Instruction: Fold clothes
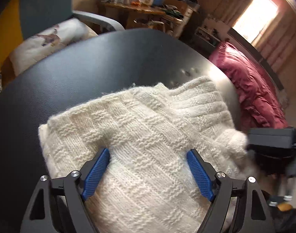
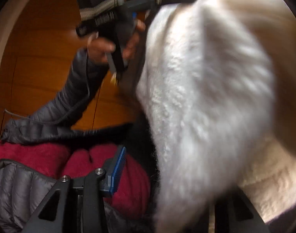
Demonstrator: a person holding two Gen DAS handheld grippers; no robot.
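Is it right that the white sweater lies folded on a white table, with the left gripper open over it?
Not quite. The table is black, not white, as the left wrist view shows. The white sweater does lie folded on it, with the left gripper open over it.

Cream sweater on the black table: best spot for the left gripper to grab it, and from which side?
Take the sweater by its near folded edge, between the open left gripper pads, coming from above and the near side. The layers stack thick there, so one pinch probably catches them all. The ribbed end lies far across the table; the right gripper is at the right edge.
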